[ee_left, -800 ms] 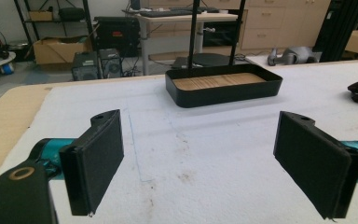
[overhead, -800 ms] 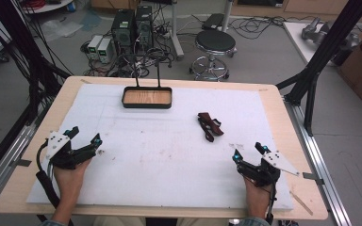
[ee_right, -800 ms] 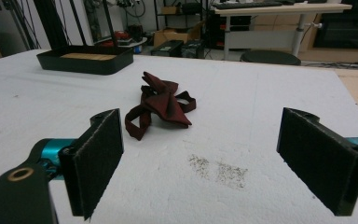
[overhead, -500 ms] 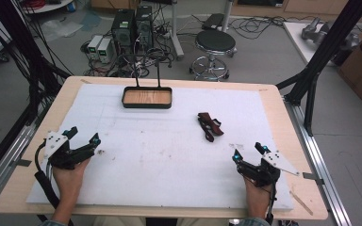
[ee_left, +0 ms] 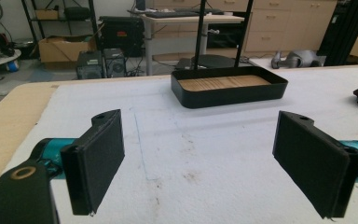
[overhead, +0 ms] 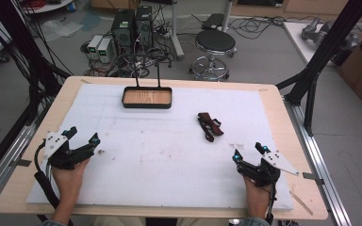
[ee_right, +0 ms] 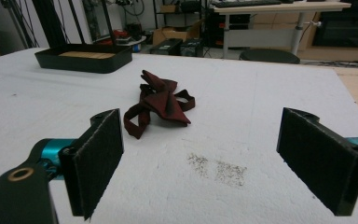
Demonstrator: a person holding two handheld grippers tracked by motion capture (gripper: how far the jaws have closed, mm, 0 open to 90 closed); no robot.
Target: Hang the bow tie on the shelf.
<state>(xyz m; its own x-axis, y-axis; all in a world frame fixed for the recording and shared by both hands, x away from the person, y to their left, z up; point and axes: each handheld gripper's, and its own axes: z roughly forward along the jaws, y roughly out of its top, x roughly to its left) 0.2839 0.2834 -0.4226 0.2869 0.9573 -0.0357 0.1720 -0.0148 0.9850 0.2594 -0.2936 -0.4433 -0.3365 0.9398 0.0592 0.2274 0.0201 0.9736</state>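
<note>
Both grippers rest low over the near part of the white mat [overhead: 169, 155], each held in one of the person's hands at the near edge of the table [overhead: 19, 188]. The left gripper [overhead: 82, 135] sits near the mat's left edge with its jaws spread wide and nothing between them; in the left gripper view [ee_left: 198, 163] bare mat lies between the pads [ee_left: 98, 158]. The right gripper [overhead: 248, 153] sits near the mat's right edge, jaws likewise fully apart and empty; the right gripper view [ee_right: 200, 163] shows a patch of dark specks on the mat between the pads [ee_right: 95, 156]. The bow tie [overhead: 209, 125], dark red with a loose strap, lies crumpled on the mat ahead of the right gripper and a little toward the middle, apart from it and untouched; the right gripper view places the bow tie [ee_right: 158, 102] beyond the jaw tips. A black tray [overhead: 147, 98] with a wood-grain floor stands at the far side of the mat, left of centre, well apart from the bow tie and both grippers. Two thin black rods rise at the tray's far wall.
</note>
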